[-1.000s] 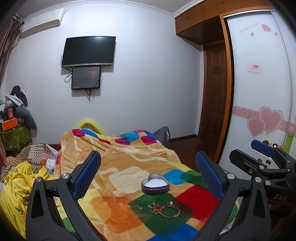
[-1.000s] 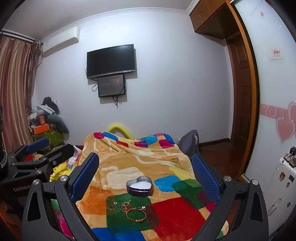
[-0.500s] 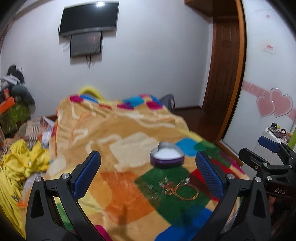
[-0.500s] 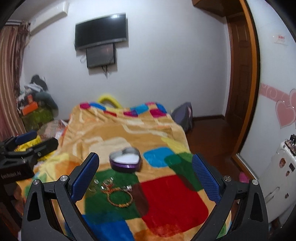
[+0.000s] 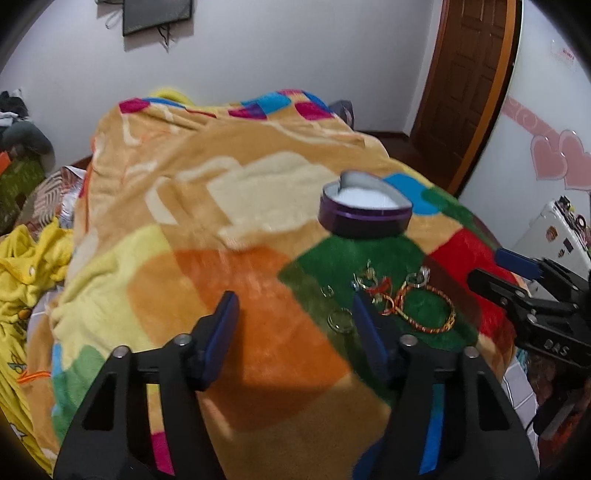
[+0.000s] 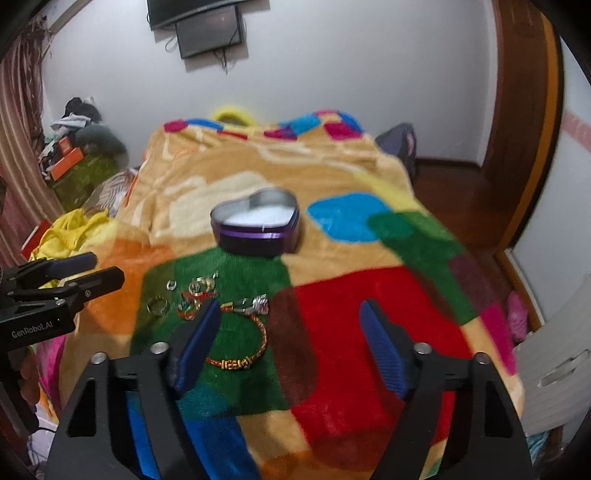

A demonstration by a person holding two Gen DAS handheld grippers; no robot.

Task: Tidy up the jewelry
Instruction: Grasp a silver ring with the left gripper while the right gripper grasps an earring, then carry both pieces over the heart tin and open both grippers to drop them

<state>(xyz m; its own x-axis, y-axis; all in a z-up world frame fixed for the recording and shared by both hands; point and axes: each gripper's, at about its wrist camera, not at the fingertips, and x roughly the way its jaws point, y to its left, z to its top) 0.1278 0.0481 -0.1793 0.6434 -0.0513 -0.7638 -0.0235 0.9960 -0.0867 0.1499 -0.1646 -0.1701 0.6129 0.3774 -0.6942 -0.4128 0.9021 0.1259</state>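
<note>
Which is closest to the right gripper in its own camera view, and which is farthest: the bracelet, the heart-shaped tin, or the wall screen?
From the right gripper:
1. The bracelet, on the green patch beside its left finger.
2. The heart-shaped tin, farther up the blanket, slightly left of centre.
3. The wall screen, high on the far wall.

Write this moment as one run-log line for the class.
left gripper: open, empty | right gripper: open, empty | heart-shaped tin: lidless | bracelet, rings: on blanket, beside tin
</note>
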